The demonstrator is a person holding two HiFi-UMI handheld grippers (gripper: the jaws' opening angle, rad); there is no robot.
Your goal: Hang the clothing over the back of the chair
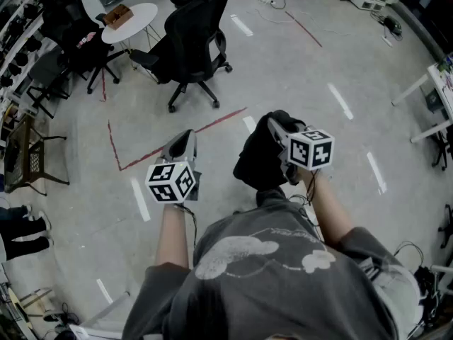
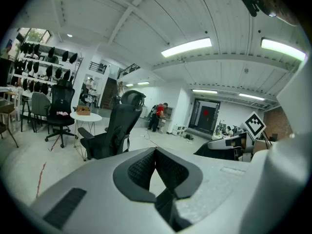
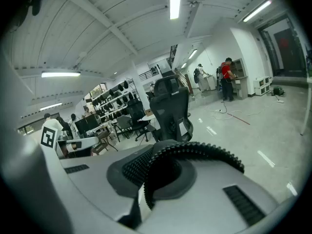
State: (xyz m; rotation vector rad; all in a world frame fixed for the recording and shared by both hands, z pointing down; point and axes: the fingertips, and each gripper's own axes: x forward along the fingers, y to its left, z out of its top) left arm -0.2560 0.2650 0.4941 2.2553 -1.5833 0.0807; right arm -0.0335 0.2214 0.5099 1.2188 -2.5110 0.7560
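Observation:
A black garment [image 1: 258,158] hangs bunched from my right gripper [image 1: 273,124], which is shut on it. In the right gripper view the garment's toothed zipper edge [image 3: 204,151] curls out between the closed jaws. My left gripper [image 1: 185,137] is held level beside it, to the left, jaws shut and holding nothing; its pads [image 2: 141,168] meet at the tip. The black office chair [image 1: 191,41] stands ahead on the floor, well apart from both grippers. It is also seen in the left gripper view [image 2: 116,130] and the right gripper view [image 3: 170,108].
A round white table [image 1: 131,21] with a cardboard box stands left of the chair, and a second black chair [image 1: 74,30] beyond it. Red tape lines [image 1: 131,163] mark the floor. White desks [image 1: 439,83] are at the right, a wooden chair [image 1: 25,158] at the left.

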